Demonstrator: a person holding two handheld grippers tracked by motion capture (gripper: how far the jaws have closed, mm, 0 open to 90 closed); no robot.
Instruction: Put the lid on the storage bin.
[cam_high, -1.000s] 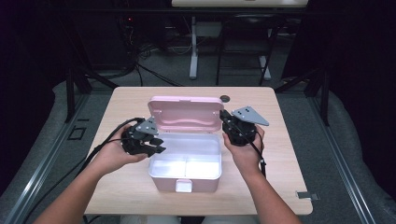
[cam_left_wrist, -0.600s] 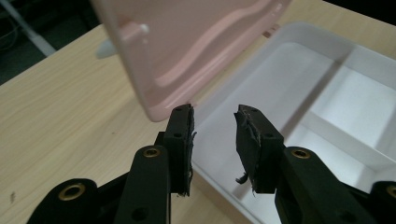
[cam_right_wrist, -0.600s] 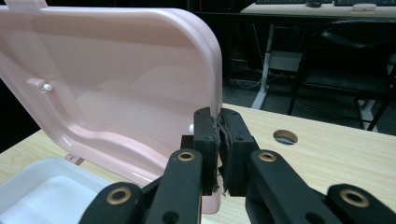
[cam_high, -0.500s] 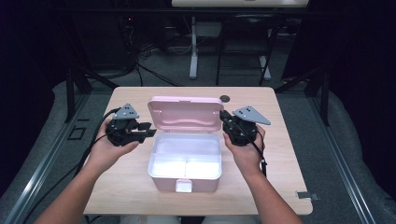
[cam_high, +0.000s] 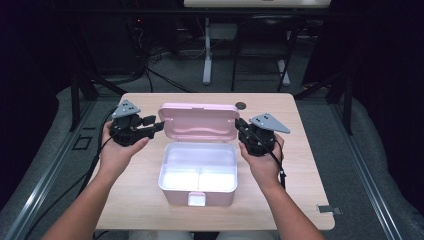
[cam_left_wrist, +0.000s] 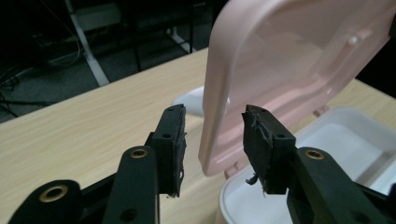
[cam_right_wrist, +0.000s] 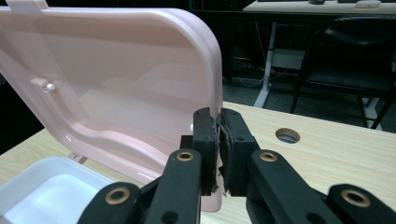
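Pink plastic lid (cam_high: 199, 121) is standing roughly upright behind its white box (cam_high: 198, 172), which is sitting mid-table, latch tab facing me. I'm pinching the lid's right edge with my right gripper (cam_right_wrist: 218, 135), jaws pressed together on the thin rim. My left gripper (cam_left_wrist: 212, 140) is hovering at the lid's left edge with jaws spread, rim sitting between them, not yet touching by the look of it. Box interior looks empty, one divider visible.

Risks as I judge them: right grip is on a narrow curved lip, so any twist of my wrist could let the rim slip out and the lid would drop shut. If I'm closing the left jaws off-centre, I'm levering the lid sideways against its hinges. Box is light and nothing is bracing it, so pulling on the lid could drag or tip the whole thing across the wooden table (cam_high: 300, 150). Cable hole (cam_high: 241, 105) just behind the lid isn't in the way.
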